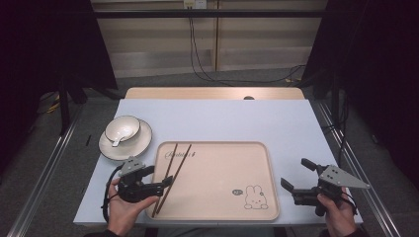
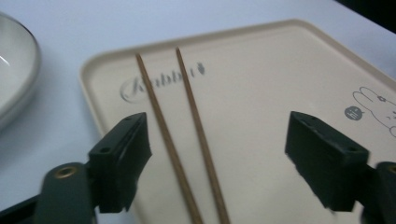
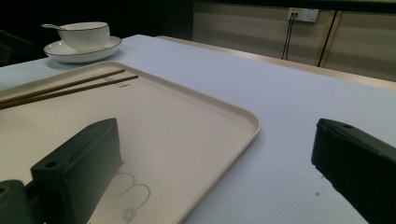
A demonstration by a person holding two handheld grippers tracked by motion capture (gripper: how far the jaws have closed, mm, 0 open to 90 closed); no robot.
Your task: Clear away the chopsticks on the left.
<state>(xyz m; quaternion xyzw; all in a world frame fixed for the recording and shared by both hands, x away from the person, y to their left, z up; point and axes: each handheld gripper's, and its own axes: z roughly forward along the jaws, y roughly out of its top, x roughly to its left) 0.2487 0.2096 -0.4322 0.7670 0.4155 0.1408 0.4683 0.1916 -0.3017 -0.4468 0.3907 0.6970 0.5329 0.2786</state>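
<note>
**Chopsticks laid on the tray, left tongs spread above them**

Seen from above: a pale blue bench [image 1: 276, 118] bearing a cream tray [image 1: 222, 212] with a small rabbit drawing [image 1: 254, 197] at its near right corner. Two brown chopsticks [image 1: 170, 175] lying side by side on the left part of the tray, running from its far edge back towards its near left corner, slightly fanned apart, resting flat as if set down for a place setting. Left tongs [image 1: 165, 183] hovering at the near ends of the chopsticks, jaws spread wide and gripping nothing; in the left gripper view both sticks [image 2: 187, 140] lying free between the two black jaws, clear of either pad. Looks like a release just made, with the sticks left where a diner would find them. Right tongs [image 1: 296, 174] held off the tray's near right edge, jaws also spread and empty, apparently waiting. Far left of the tray, on the bench: a white bowl [image 1: 123, 128] with a spoon [image 1: 117, 140] inside, sitting on a plate [image 1: 141, 143], probably next for the tray.
</note>
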